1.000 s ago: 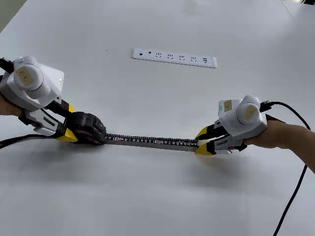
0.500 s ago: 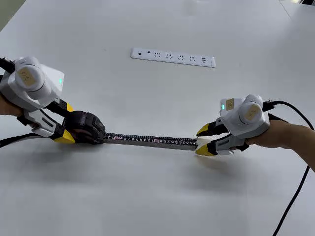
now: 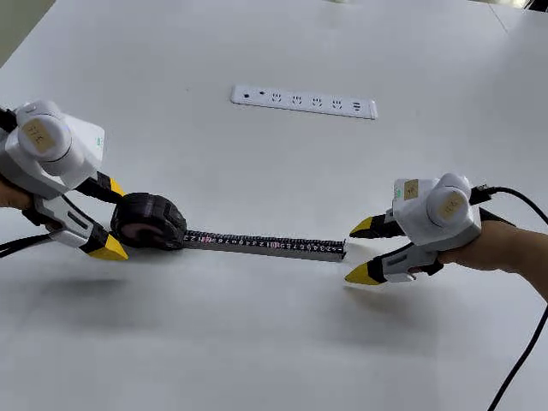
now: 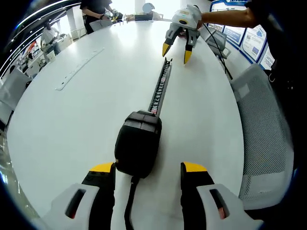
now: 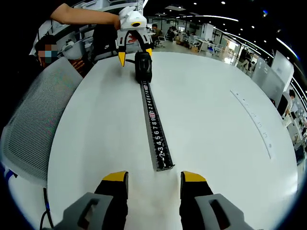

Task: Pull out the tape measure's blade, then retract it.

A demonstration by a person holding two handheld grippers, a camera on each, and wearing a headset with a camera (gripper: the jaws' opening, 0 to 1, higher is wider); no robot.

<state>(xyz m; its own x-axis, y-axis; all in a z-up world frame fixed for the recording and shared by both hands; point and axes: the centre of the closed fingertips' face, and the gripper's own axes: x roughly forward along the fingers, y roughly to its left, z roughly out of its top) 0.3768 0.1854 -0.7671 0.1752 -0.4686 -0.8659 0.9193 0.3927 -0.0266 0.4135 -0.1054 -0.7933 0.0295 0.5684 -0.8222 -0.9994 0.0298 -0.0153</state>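
on the bench [image 3: 257, 351], the tape measure's blade [image 3: 265, 246] lies flat and stretched out between my two hand-held grippers, and both have just let go of it. a second ago my right hand-held gripper [image 3: 360, 251] was pinched on the blade's tip [image 3: 342, 249]. now its jaws stand wide apart with nothing in them, and it has backed off, so the tip sits just ahead of the gap, near but not touching.

my left hand-held gripper [image 3: 111, 219] has loosened too. its jaws are spread wide and hold nothing, with the black case [image 3: 147, 221] sitting between and just beyond the yellow tips. in the left gripper view bench shows on either side of the case, so i read it as free, though i can't quite rule out a light touch low down.

the blade has stayed out with no one holding it, so i judge the pull-out half done and the retraction not yet begun — probably a lock is holding it, though i can't make one out. from the case the blade runs straight toward my right hand-held gripper, with the power strip [image 3: 302, 100] well apart beyond.
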